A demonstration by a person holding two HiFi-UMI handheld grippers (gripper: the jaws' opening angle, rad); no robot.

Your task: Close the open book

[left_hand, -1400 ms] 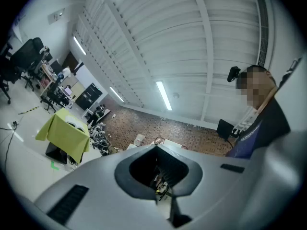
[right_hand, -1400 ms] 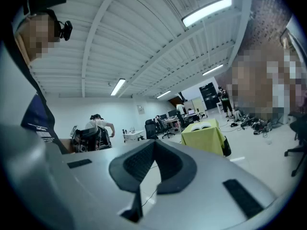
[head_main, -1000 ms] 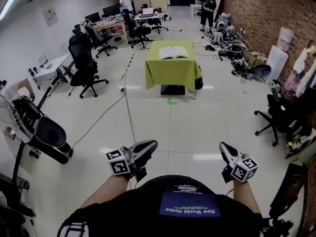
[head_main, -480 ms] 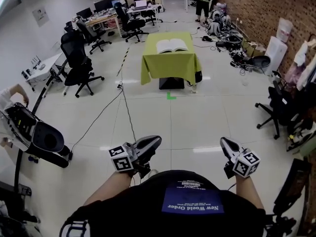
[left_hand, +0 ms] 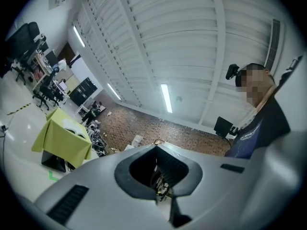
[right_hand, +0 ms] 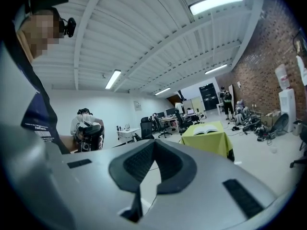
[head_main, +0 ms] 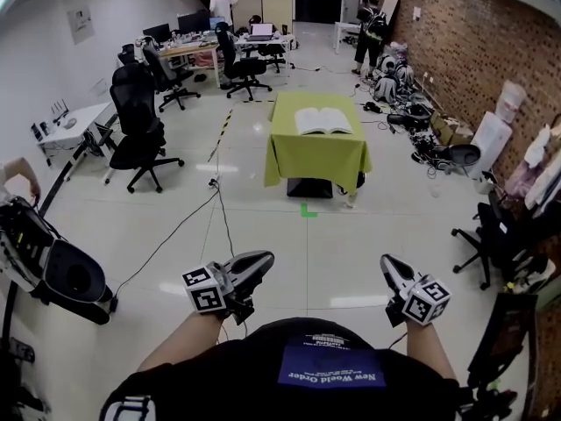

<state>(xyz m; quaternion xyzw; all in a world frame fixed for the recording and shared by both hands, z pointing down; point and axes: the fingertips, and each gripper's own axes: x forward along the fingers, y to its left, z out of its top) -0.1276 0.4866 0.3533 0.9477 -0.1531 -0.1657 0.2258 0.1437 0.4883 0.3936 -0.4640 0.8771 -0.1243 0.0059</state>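
Observation:
The open book (head_main: 323,120) lies with its white pages up on a small table under a green cloth (head_main: 316,154), far off across the floor. It shows small in the left gripper view as the book (left_hand: 73,126) and in the right gripper view as the book (right_hand: 206,129). My left gripper (head_main: 258,264) and right gripper (head_main: 388,268) are held low in front of my body, well short of the table. Both are shut with nothing between the jaws. The left gripper (left_hand: 156,147) tilts up towards the ceiling, and the right gripper (right_hand: 153,142) points about level at the table.
Black office chairs (head_main: 140,139) and desks (head_main: 197,46) stand at the left and back. Cables (head_main: 219,213) run across the tiled floor, and a green tape mark (head_main: 305,209) lies before the table. Bags and clutter (head_main: 421,117) line the brick wall, with a chair (head_main: 491,235) at the right. A person with equipment (head_main: 48,270) is at the left.
The table and book have shifted lower and to the right in the head view as I move over the floor. Both grippers stay shut in front of my body.

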